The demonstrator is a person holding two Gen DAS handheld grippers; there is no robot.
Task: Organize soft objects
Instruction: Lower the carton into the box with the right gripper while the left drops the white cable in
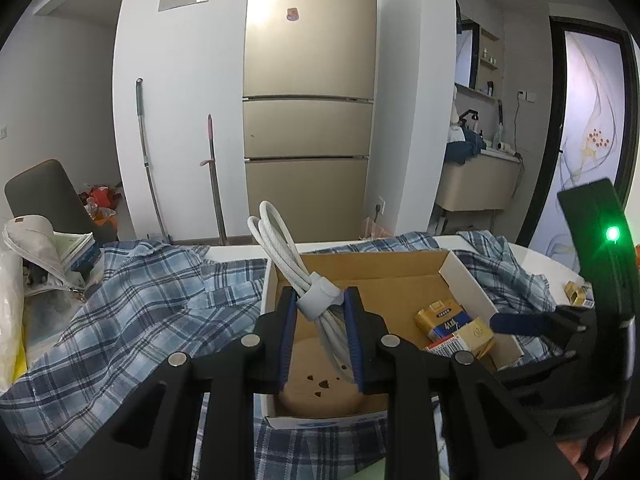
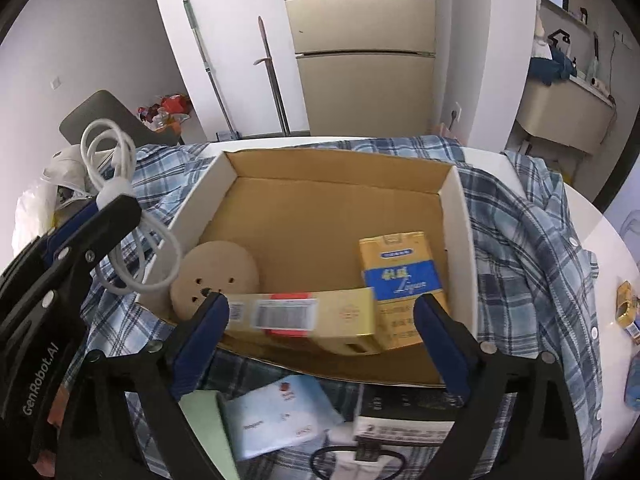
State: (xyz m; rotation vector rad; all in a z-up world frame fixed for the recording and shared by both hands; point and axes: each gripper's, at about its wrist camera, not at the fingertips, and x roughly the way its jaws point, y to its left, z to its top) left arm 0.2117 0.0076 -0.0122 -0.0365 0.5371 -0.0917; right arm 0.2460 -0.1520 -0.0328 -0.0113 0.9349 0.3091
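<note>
The left gripper (image 1: 320, 320) has its fingers closed on a coiled white cable (image 1: 316, 300), pinched at the strap, with loops sticking up past the fingertips and hanging below them over the cardboard box (image 2: 460, 240). The right gripper (image 2: 324, 344) stands with its fingers spread wide, gripping nothing; a long gold carton (image 2: 320, 316) lies between the fingertips inside the box, a gold-and-blue pack (image 2: 400, 276) just beyond it. A plaid shirt (image 1: 140, 300) covers the counter (image 2: 616, 256) under the box.

One cardboard box (image 2: 460, 216) holds two gold packs (image 2: 400, 268), one round disc (image 2: 216, 272). One coiled white cable (image 1: 320, 300), one plaid shirt (image 1: 140, 292) nearby.
</note>
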